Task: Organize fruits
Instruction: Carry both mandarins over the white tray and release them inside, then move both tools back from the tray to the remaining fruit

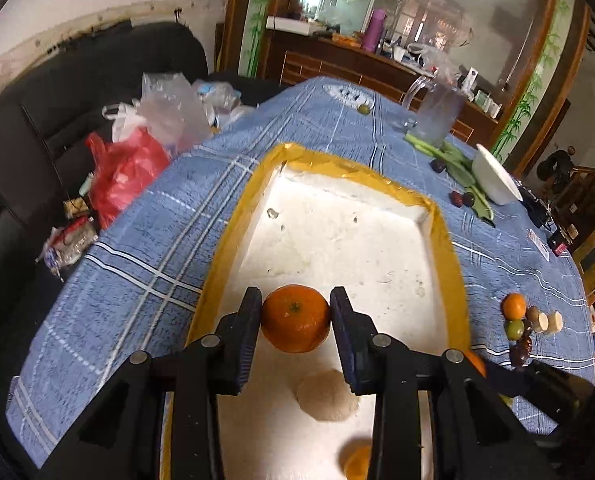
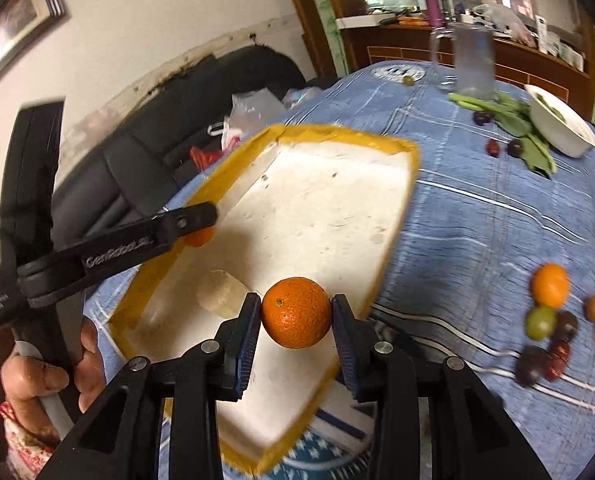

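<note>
each gripper, left (image 1: 296,312) and right (image 2: 296,312), clamps an orange (image 1: 295,318) (image 2: 296,312) over the tray (image 1: 453,248).

A table in blue plaid cloth (image 1: 145,280) bears a yellow-rimmed foam tray (image 1: 449,248), a white bowl (image 1: 493,178) (tilted) and loose fruit (image 1: 515,320).

A lived-in home dining or sitting room. The counter (image 1: 145,272) is draped in a blue checked cloth. A dark upholstered sofa (image 1: 77,92) stands against a plaster wall with a damaged strip, strewn with plastic shopping bags (image 1: 137,152). Behind, a wooden sideboard (image 1: 337,64) beneath a large mirror framed with painted bamboo carries a purple flask (image 1: 373,30) and household clutter. A framed picture (image 2: 17,12) hangs on the wall. A clear jug (image 2: 471,60), a white bowl (image 2: 561,128) and leafy greens (image 2: 509,116) lie on the cloth.
</note>
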A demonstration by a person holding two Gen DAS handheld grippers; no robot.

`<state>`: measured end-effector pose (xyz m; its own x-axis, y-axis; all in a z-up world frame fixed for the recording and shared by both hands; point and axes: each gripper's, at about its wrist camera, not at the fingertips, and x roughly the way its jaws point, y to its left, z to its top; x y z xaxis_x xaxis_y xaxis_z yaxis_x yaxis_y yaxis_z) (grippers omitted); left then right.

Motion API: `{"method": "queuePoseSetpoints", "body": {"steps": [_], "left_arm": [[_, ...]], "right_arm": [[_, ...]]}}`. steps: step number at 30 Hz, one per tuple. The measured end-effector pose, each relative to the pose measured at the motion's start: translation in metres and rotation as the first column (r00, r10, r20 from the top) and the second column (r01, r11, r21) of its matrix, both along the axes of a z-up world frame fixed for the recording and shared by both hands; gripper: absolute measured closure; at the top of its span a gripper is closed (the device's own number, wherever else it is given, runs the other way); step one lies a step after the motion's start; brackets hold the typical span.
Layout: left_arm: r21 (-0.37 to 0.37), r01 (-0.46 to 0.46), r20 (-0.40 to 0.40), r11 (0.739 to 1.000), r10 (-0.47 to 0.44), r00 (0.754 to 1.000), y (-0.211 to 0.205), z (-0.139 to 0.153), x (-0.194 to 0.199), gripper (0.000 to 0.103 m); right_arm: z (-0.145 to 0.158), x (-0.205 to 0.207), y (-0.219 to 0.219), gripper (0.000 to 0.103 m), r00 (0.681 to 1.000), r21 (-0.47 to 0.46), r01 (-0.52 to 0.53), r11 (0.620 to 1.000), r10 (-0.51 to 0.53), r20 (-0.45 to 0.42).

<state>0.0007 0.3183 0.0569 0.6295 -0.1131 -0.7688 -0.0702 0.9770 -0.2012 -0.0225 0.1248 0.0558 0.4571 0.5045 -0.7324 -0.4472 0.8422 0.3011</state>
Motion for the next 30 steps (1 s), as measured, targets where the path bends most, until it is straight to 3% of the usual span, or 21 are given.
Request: {"method": "queuePoseSetpoints", "body": {"steps": [8, 10, 13, 16, 22, 30], "left_arm": [[-0.021, -0.015, -0.032, 1.0, 0.014, 0.999, 0.006, -0.011, 0.007, 0.068], [-0.029, -0.025, -0.031, 0.999, 0.024, 0.999, 0.009, -0.01, 0.005, 0.05], [-0.049, -0.03, -0.014, 0.998, 0.029, 0.999, 0.01, -0.004, 0.001, 0.042], [-0.022, -0.045, 0.016, 0.999, 0.045, 0.999, 0.007, 0.007, -0.008, 0.037], [-0.041, -0.039, 0.09, 0.998, 0.043, 0.995, -0.003, 0.037, -0.037, 0.025], [-0.079, 0.016, 0.113, 0.997, -0.007, 0.994, -0.04, 0.051, -0.065, 0.022]], "right_arm": [[-0.012, 0.008, 0.019, 0.063, 1.0, -0.043, -0.01, 0.999, 0.01, -0.005], [-0.012, 0.008, 0.022, 0.06, 1.0, -0.036, -0.016, 0.999, 0.015, -0.011], [-0.01, 0.007, 0.021, 0.044, 1.0, -0.021, -0.007, 1.0, 0.007, -0.003], [-0.004, 0.003, 0.016, 0.044, 1.0, -0.014, -0.002, 1.0, 0.002, 0.015], [0.018, -0.013, -0.017, 0.044, 0.998, 0.027, 0.031, 0.999, -0.033, 0.06], [0.029, -0.036, -0.095, 0.044, 0.988, 0.066, 0.133, 0.989, -0.138, 0.074]]}}
